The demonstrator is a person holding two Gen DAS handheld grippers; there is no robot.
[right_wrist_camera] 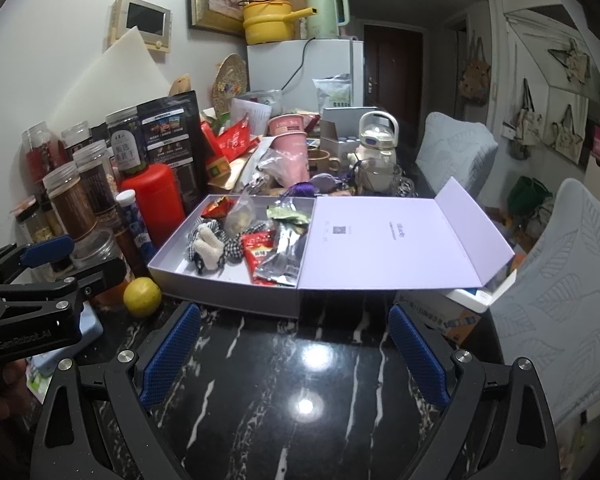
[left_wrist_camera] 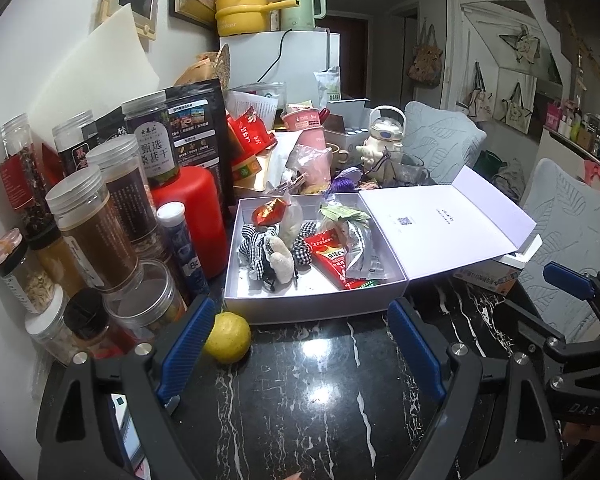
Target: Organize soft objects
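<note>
Left gripper [left_wrist_camera: 300, 344] hangs level, its blue-padded fingers [left_wrist_camera: 186, 344] spread wide apart with nothing between them. Right gripper [right_wrist_camera: 296, 356] sits just beside it on its right, equally level, jaws likewise gaping and empty

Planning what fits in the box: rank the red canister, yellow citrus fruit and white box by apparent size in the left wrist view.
1. white box
2. red canister
3. yellow citrus fruit; it sits nearest the camera, so it may look larger than it is.
</note>
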